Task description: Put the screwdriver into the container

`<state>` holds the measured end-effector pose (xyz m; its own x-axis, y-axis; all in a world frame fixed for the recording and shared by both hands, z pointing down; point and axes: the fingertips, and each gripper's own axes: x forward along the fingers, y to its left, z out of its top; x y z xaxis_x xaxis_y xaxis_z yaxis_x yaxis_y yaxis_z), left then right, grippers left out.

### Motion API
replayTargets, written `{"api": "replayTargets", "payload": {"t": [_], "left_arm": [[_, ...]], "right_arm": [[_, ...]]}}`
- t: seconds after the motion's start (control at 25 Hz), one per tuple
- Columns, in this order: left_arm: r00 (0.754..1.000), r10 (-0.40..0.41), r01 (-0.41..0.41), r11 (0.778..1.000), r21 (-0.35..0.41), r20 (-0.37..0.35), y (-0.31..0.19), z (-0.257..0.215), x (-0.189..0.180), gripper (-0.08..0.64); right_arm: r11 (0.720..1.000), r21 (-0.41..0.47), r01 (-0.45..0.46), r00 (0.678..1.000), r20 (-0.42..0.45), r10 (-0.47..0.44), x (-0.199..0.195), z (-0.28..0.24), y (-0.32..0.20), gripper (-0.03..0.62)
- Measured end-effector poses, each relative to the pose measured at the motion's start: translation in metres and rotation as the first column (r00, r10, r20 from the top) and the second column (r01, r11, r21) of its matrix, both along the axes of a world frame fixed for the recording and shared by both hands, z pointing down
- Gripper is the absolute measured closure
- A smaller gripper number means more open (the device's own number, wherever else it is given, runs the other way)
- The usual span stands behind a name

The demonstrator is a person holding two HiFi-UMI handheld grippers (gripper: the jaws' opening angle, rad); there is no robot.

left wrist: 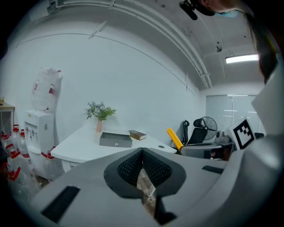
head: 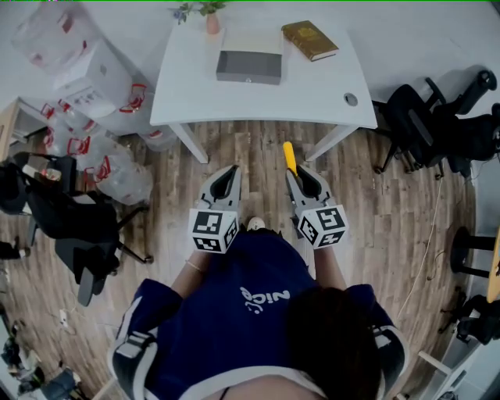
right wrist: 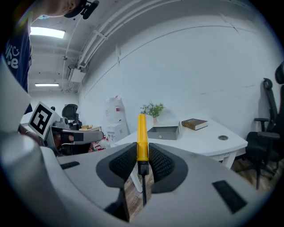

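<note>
Though the screwdriver is already picked up, it has not yet reached the table. The right gripper is clamped on it near the lower end of the yellow handle. The handle pokes forward past the jaw tips and the dark shaft runs back between the jaws toward the person. The left gripper hangs just beside it, its jaws brought together at the tips with nothing between them. Both are held over the wooden floor, short of the near edge of the white table.

The container, a low grey box, sits toward the far side of that table, between a small potted plant and a brown book, well apart from the screwdriver. It looks empty from here, though I can't see right into it.

By my reckoning the grasp is done and everything else is left: carrying the tool across the table, bringing it down over the box, and letting go.
</note>
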<state>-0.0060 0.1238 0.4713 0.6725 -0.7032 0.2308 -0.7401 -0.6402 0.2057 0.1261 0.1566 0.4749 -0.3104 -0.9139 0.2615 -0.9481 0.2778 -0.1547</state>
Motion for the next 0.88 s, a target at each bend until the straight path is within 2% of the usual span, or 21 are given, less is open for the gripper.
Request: {"api": "replayTargets", "payload": {"t": [0.36,0.64,0.88], "left_arm": [[0.999,0.032,-0.031,0.999,-0.029,0.030,-0.051,0.017,0.029,0.543],[0.997,0.068,-0.067,0.997,-0.030,0.033,-0.132,0.022,0.048,0.543],[0.993,0.120,-0.120,0.993,-0.003,0.018,-0.213,0.010,0.060,0.543]], "right_arm": [[0.999,-0.052,-0.014,0.998,0.059,0.017,0.018,0.018,-0.038,0.494],[0.998,-0.052,-0.034,0.998,0.055,0.037,0.028,0.021,-0.110,0.494],[0.995,-0.043,-0.094,0.995,0.033,0.096,0.041,0.017,-0.186,0.494]]}}
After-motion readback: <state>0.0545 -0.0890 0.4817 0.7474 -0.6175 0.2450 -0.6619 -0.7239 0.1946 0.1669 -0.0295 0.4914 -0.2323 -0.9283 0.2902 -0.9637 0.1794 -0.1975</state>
